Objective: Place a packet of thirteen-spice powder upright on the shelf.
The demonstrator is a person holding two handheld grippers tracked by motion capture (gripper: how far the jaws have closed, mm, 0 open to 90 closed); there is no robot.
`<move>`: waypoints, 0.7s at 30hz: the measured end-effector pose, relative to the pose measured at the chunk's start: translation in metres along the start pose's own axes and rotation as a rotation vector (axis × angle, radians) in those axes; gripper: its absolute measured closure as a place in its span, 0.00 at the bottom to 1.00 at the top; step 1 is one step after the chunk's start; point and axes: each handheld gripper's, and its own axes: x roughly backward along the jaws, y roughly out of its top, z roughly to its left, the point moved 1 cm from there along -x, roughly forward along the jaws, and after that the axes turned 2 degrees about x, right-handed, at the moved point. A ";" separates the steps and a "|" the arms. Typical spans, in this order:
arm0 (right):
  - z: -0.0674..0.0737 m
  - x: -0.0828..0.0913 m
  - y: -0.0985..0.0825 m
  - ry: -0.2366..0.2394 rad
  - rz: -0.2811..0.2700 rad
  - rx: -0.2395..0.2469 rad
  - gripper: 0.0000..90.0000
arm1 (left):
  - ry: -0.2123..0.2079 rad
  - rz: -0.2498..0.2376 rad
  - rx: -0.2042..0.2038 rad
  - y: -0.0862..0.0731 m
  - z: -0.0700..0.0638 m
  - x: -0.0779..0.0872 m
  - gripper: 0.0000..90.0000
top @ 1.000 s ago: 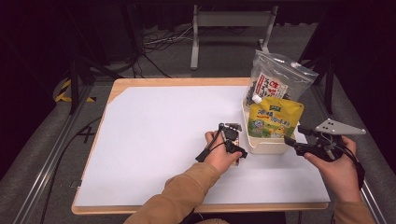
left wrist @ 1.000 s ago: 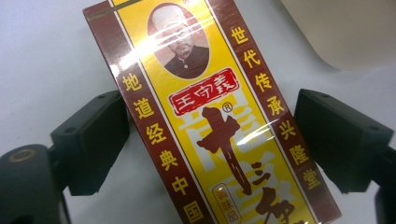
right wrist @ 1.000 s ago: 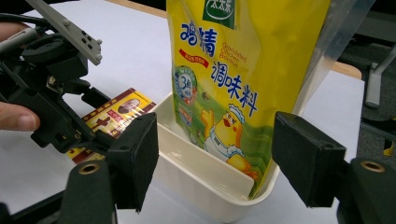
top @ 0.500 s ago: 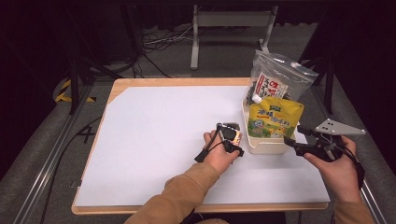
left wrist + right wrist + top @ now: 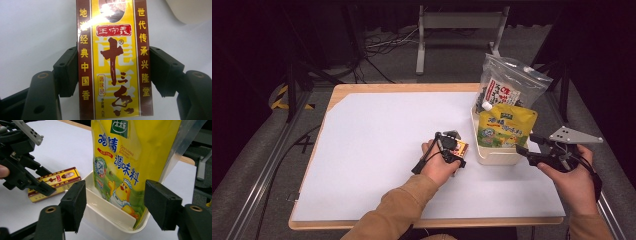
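Since earlier frame, your left gripper (image 5: 457, 149) shifts slightly toward bin (image 5: 497, 156), jaws just been closing around spice box (image 5: 460, 148).

High view: box flat on white table (image 5: 377, 150), just left of bin; pouch (image 5: 503, 127) and clear bag (image 5: 508, 86) already standing in bin.

Left gripper view: pads (image 5: 67, 72) at both long sides of box (image 5: 114, 60), seemingly touching; firm grip not certain.

Right gripper view: your right gripper (image 5: 115, 205) wide, empty, near bin rim (image 5: 105, 206).

Judgement: two items packed, box not yet lifted.
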 end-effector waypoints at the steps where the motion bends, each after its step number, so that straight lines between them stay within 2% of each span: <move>1: 0.000 0.000 0.000 0.001 -0.001 0.002 0.40 | -0.005 -0.005 0.004 -0.002 0.002 0.002 0.36; 5: 0.001 -0.001 0.001 0.004 -0.001 0.010 0.42 | -0.006 -0.027 -0.010 -0.008 0.007 0.012 0.36; 10: 0.003 -0.002 0.002 0.026 -0.032 -0.001 0.44 | -0.060 -0.139 -0.047 -0.020 0.015 0.033 0.36; 11: 0.004 -0.002 0.003 0.034 -0.034 -0.003 0.44 | -0.060 -0.139 -0.047 -0.020 0.015 0.033 0.36; 12: 0.005 -0.002 0.003 0.040 -0.038 -0.001 0.44 | -0.069 -0.194 -0.056 -0.025 0.019 0.040 0.36; 13: 0.005 -0.002 0.003 0.040 -0.038 -0.001 0.44 | -0.069 -0.194 -0.056 -0.025 0.019 0.040 0.36; 16: 0.008 -0.001 0.004 0.049 -0.051 0.013 0.46 | -0.097 -0.265 -0.047 -0.033 0.026 0.046 0.36; 21: 0.012 0.002 0.007 0.054 -0.095 0.010 0.49 | -0.107 -0.353 -0.060 -0.041 0.032 0.054 0.36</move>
